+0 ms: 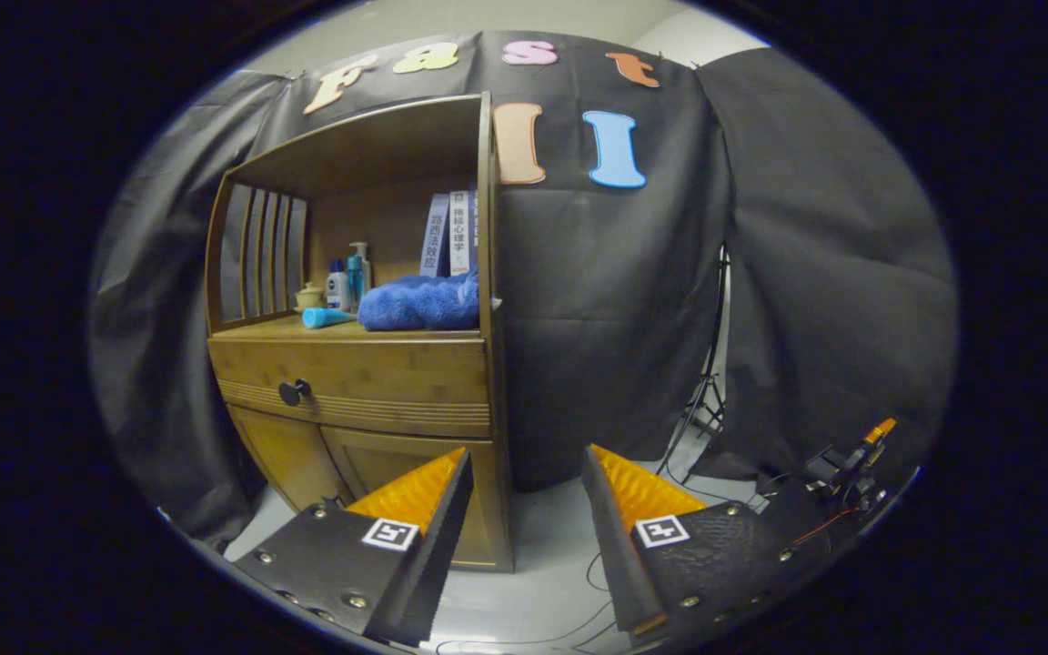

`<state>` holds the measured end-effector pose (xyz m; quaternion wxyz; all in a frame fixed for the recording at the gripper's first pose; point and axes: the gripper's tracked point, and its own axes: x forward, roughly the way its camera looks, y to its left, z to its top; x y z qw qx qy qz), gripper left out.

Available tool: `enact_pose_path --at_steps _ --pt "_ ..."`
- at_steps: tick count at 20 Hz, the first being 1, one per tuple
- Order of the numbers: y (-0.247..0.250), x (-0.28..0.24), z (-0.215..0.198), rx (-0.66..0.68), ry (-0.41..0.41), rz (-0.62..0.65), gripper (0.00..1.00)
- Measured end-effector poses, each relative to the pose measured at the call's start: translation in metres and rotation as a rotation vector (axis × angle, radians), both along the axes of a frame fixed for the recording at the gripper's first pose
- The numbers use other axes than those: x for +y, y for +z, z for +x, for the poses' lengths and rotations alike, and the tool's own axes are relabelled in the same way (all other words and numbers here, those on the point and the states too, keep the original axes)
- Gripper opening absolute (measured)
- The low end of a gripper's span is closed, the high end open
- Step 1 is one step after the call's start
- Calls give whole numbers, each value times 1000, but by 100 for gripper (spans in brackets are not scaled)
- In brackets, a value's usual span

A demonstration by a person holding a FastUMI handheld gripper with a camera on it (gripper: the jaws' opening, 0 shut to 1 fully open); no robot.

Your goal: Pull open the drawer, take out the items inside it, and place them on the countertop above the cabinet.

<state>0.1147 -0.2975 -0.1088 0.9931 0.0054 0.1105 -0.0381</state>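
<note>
Black cloth drapes behind a wooden cabinet (360,364) at centre left. Its drawer (356,377), shut, with a round dark knob (294,392), sits under the countertop (306,329), where a fluffy blue towel (421,303), books (449,235) and bottles (348,280) rest. My gripper (524,496) hangs low, well apart from the cabinet, its wedge-shaped fingers spread wide, holding nothing.

A honey-brown wooden cabinet (360,364) with a ribbed strip along its drawer (369,375), which carries a black round knob (293,392), stands before a black cloth wall (615,318). On its bench (306,329) lie a royal-blue fuzzy towel (421,304), a light-blue tube (327,317), blue and teal bottles (348,282), a cream cup (309,297) and blue-and-white books (448,235). The floor (551,528) is pale grey.
</note>
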Motion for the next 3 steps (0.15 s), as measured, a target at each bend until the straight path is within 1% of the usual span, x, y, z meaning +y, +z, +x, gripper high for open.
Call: enact_pose_path --at_steps 3 --pt "-10 -7 -4 47 -23 4 72"
